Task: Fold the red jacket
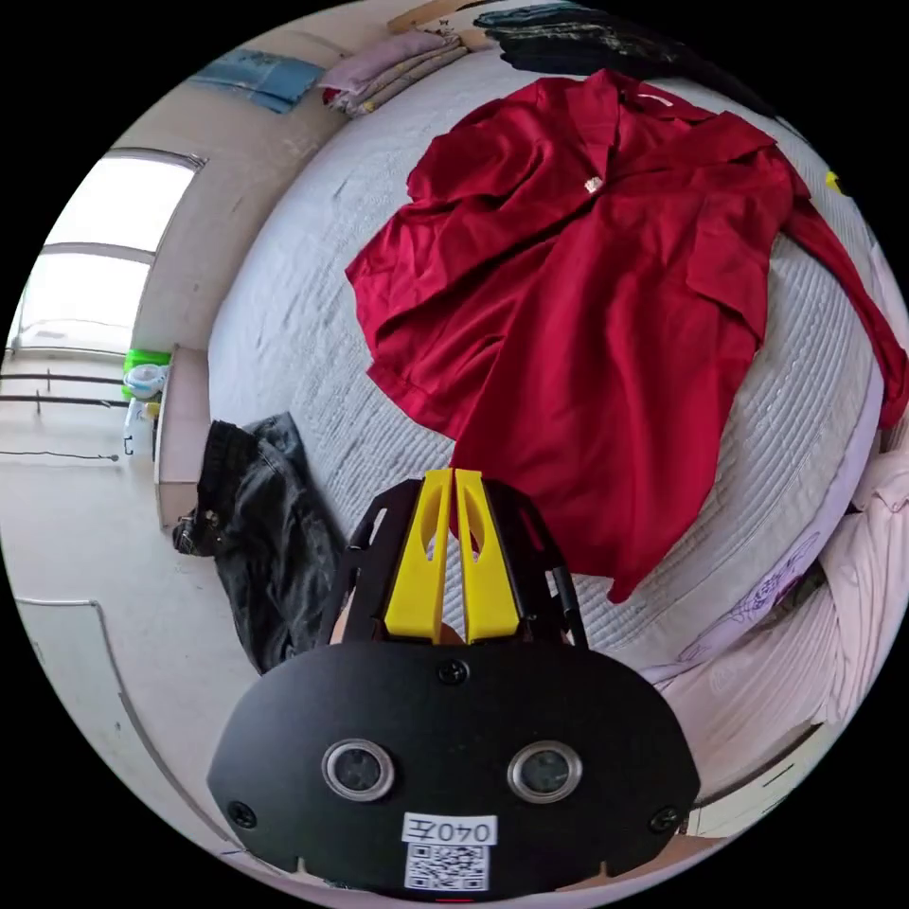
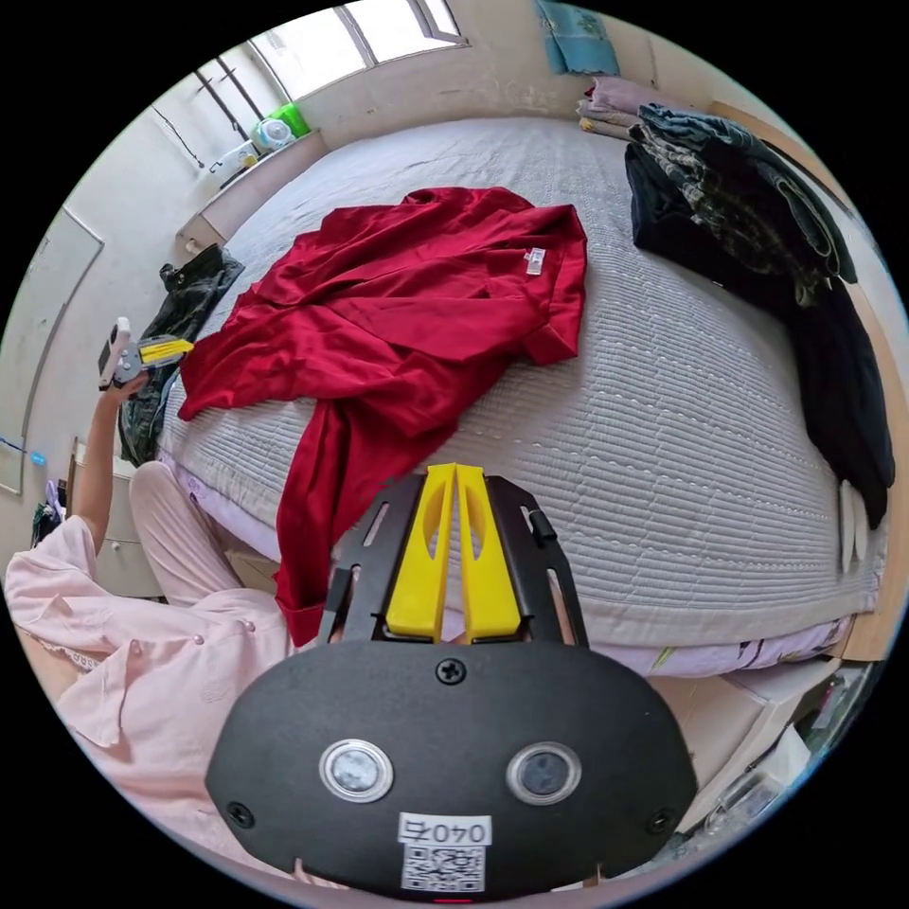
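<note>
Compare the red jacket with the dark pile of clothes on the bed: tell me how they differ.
The red jacket is a single bright red garment; the dark clothes are several black and patterned pieces heaped together. The red jacket lies spread out and rumpled, one sleeve hanging over the mattress edge; the dark clothes are bunched along the far side. Both rest on the grey quilted mattress, and neither is held by a gripper.

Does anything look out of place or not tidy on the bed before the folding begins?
Yes. The red jacket lies crumpled and askew on the bed, and one sleeve hangs over the bed's edge. Both the left gripper and right gripper are shut on nothing.
</note>
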Demonstrator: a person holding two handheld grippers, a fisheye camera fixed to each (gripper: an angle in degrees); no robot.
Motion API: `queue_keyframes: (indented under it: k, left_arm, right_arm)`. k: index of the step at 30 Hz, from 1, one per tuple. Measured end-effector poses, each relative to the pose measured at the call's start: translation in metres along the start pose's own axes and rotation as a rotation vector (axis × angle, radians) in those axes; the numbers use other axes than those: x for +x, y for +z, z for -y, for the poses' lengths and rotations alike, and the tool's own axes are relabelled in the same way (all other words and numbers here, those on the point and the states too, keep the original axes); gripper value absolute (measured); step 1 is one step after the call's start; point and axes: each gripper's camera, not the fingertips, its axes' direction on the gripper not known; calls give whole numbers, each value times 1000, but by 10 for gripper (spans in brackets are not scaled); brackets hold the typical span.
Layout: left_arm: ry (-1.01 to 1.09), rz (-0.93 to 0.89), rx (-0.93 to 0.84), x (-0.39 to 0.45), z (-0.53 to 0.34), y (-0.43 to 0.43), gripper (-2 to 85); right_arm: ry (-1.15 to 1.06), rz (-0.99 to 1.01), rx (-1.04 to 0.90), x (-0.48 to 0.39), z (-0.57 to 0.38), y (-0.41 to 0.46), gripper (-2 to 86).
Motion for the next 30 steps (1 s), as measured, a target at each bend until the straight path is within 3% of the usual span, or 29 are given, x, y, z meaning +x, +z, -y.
queue_keyframes:
  k: [4,8,11,13,16,18,21,23,25,27,28,30]
  left_arm:
    - [-93,124,93,-25,22,-13,-8]
    - [-296,283,-106,-33,45,42,-8]
    - [-329,234,-20,-8,28,23,-3]
    - [-249,167,75,23,11,0,0]
    - [83,64,158,96,-16,-22,8]
    - [224,171,65,134,-25,-3,3]
    - [223,439,-174,135,-27,52,-6]
    - [162,474,-213,128,-28,47,-8]
    - [2,346,-42,121,-30,6,-9]
    - [-158,3,176,119,-36,-42,-11]
    - [-167,-98,223,122,-37,-51,-11]
    - [-122,-536,344,142,-32,-64,-7]
  right_arm:
    - [12,22,31,-3,-5,4,-9]
    - [-4,65,46,-15,-8,8,-9]
    - [-47,15,32,-29,-18,9,-9]
    - [-61,-12,14,-34,-24,11,-9]
    - [-96,-3,-20,-45,-33,19,-6]
    - [-129,28,-47,-55,-36,28,-2]
    - [-156,46,-79,-67,-35,43,3]
    - [-173,55,-77,-73,-37,45,8]
    - [-185,68,-72,-75,-41,46,17]
    - [-207,115,-105,-77,-45,52,40]
    - [-236,167,-135,-80,-49,57,51]
    - [-281,233,-164,-88,-55,63,60]
